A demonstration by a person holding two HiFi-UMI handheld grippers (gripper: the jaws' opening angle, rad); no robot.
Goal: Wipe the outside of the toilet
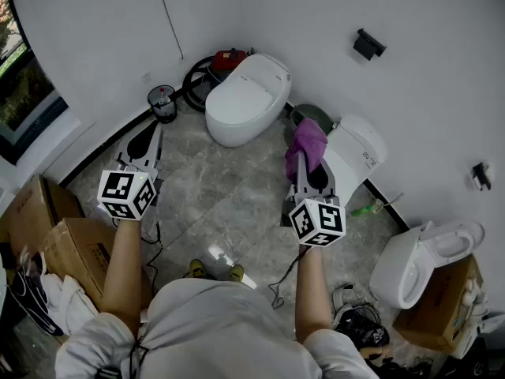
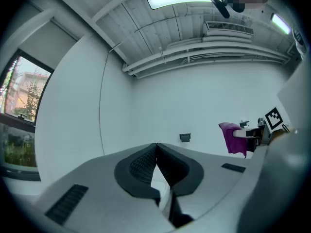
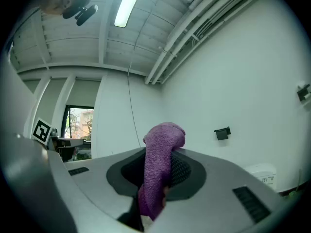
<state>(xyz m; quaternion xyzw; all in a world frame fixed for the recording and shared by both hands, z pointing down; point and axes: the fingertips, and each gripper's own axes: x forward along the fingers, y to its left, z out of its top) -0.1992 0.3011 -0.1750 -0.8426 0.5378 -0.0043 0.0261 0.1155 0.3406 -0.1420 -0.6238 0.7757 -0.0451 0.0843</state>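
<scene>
A white oval toilet (image 1: 246,97) with its lid down stands on the grey marble floor by the far wall. My right gripper (image 1: 310,166) is held up in front of me, right of that toilet, shut on a purple cloth (image 1: 306,144) that drapes over its tips. In the right gripper view the purple cloth (image 3: 159,166) hangs between the dark pads. My left gripper (image 1: 149,139) is raised at the left, its jaws closed tip to tip on nothing; its pads (image 2: 141,166) meet in the left gripper view, where the purple cloth (image 2: 233,138) shows far right.
A second white toilet (image 1: 357,152) stands just right of the cloth, and a third (image 1: 417,263) lies near right. A black bin (image 1: 162,103), hoses and a red object (image 1: 229,58) sit by the far wall. Cardboard boxes (image 1: 55,231) stand at left, and a window (image 1: 24,85).
</scene>
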